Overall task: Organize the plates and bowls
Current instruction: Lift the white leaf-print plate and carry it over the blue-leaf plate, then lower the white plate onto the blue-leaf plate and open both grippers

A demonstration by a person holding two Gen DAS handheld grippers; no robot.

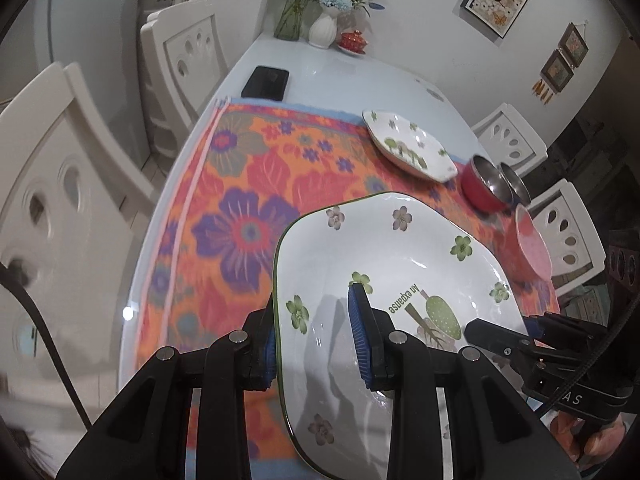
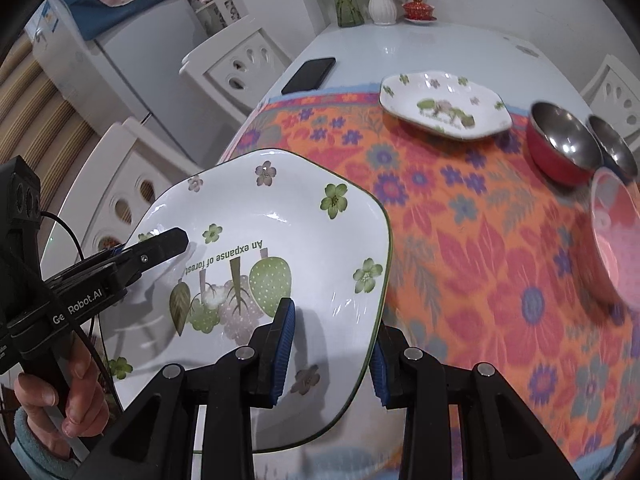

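Observation:
A large white plate with green flowers and a fruit print (image 1: 400, 264) (image 2: 248, 216) is held tilted above the flowered cloth. My left gripper (image 1: 316, 344) is shut on its left rim, one finger over and one under. My right gripper (image 2: 332, 348) is shut on its right rim; it shows in the left wrist view (image 1: 500, 336). A smaller matching plate (image 1: 408, 146) (image 2: 444, 106) lies at the far side of the cloth. A red steel-lined bowl (image 1: 486, 188) (image 2: 564, 148), a second steel bowl (image 2: 612, 146) behind it and a pink bowl (image 1: 532, 244) (image 2: 616, 236) stand at the right.
An orange flowered cloth (image 1: 248, 184) (image 2: 480, 264) covers the near part of the white table (image 1: 320, 68). A black phone (image 1: 266, 82) (image 2: 310, 74) lies beyond the cloth. Vases with flowers (image 1: 322, 30) and a red lidded cup (image 1: 353, 40) stand at the far end. White chairs surround the table.

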